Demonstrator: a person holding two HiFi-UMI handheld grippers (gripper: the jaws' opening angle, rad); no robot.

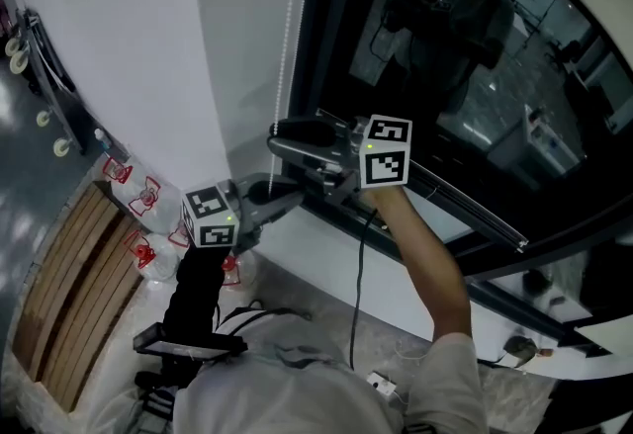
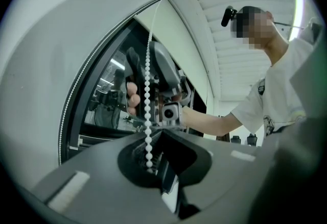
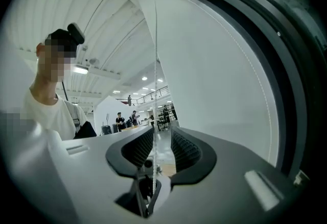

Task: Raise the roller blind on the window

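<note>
1. Since the bead chain (image 1: 287,27) is judged light, limp and slippery, it is best pinched across its beads, just beside the window frame (image 1: 326,76).
2. It hangs straight along that frame, its long axis vertical.
3. The left gripper (image 2: 152,133) is clamped on it; the right gripper (image 3: 162,136) is spread around it, not touching.

Glossy window glass (image 1: 475,76), smooth plastic bead chain (image 2: 148,95)
</note>
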